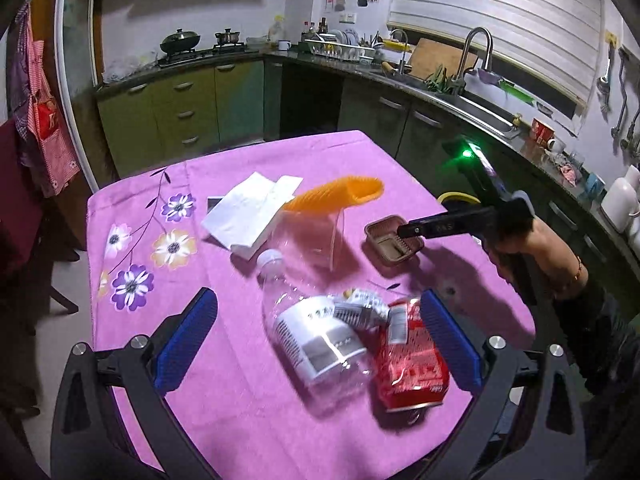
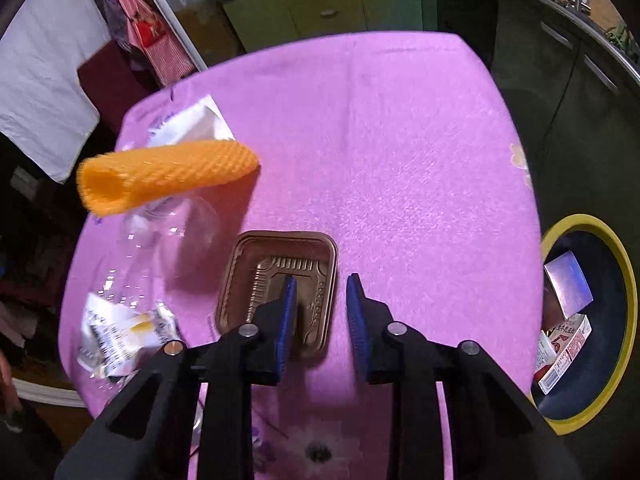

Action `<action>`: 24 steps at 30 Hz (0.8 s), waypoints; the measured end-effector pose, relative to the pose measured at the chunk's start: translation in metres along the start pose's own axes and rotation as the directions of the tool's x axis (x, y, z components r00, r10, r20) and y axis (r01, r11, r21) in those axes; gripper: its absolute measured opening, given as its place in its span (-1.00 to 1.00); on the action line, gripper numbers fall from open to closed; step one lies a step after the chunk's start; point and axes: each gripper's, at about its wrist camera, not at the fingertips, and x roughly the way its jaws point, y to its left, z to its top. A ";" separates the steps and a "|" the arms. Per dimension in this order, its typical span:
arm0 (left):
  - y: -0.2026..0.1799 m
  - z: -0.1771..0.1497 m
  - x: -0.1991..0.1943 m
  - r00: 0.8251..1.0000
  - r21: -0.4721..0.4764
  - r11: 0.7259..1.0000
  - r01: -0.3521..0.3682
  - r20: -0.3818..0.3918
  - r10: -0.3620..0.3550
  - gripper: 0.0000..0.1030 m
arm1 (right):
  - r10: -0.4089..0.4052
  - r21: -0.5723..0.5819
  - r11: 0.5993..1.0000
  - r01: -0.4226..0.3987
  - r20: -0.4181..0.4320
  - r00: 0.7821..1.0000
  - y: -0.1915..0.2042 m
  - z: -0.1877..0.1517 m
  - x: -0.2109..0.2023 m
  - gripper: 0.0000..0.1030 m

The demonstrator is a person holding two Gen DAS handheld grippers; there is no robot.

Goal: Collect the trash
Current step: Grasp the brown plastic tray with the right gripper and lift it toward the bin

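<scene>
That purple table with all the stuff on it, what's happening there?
A person is clearing trash with a claw in each hand. The right claw straddles the right rim of a brown plastic tray without pinching it yet. The left claw hangs wide open over a clear plastic bottle and a crushed red can. An orange foam net tube is left on the purple tablecloth. The yellow-rimmed bin beside it already holds cartons.

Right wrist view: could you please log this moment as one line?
right gripper: open, straddling brown tray rim | left gripper: open | bin: holds cartons
</scene>
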 end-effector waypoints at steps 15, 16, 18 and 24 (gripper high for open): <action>-0.005 -0.011 0.012 0.997 -0.001 0.998 0.060 -0.040 -0.060 0.87 | -0.026 0.016 1.000 0.025 0.009 1.000 -0.005 0.003 0.009 -0.90; -0.006 -0.011 0.012 0.997 0.002 0.998 0.065 -0.038 -0.065 0.87 | -0.022 0.022 1.000 0.021 0.021 1.000 -0.009 0.000 0.001 -0.90; -0.010 -0.009 0.011 0.997 0.012 0.997 0.070 -0.031 -0.070 0.87 | -0.028 0.044 0.999 0.026 0.046 0.999 -0.020 -0.005 -0.016 -0.90; -0.023 -0.004 0.010 0.995 0.044 0.994 0.099 -0.029 -0.098 0.87 | -0.165 0.224 0.965 0.133 0.127 0.978 -0.101 -0.031 -0.074 -0.89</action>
